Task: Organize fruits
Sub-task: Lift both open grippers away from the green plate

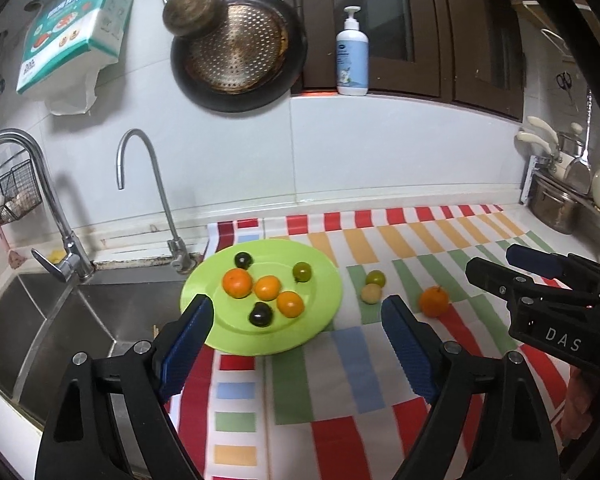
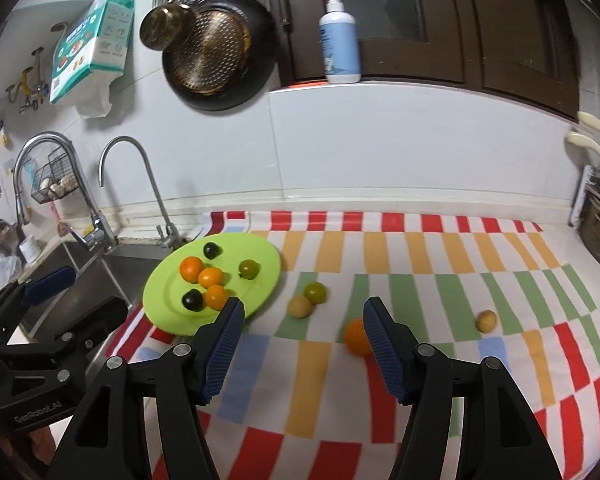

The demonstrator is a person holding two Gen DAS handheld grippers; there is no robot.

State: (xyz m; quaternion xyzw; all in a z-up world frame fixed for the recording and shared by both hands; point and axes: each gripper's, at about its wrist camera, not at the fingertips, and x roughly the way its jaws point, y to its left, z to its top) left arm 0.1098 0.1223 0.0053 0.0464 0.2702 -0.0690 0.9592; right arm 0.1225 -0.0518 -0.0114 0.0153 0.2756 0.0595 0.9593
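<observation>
green plate half filled, four fruits left on the cloth

plate [image 1: 236,336] sits far left by the sink [image 1: 60,320], holding three oranges, two dark fruits and a green one. the loose orange [image 2: 356,338] lies just beside the right gripper [image 2: 302,344], whose jaws stand partly open and empty. the left gripper [image 1: 298,344] gapes wide, also empty. best to centre the jaws on the orange and close gently, since it may roll. striped cloth [image 2: 420,280] covers a kitchen counter; pans hang on the wall.

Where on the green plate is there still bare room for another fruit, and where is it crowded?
The green plate is bare along its right rim, right of the green fruit, and along its near edge, below the dark fruit. The middle is crowded: three oranges sit packed together there.
</observation>
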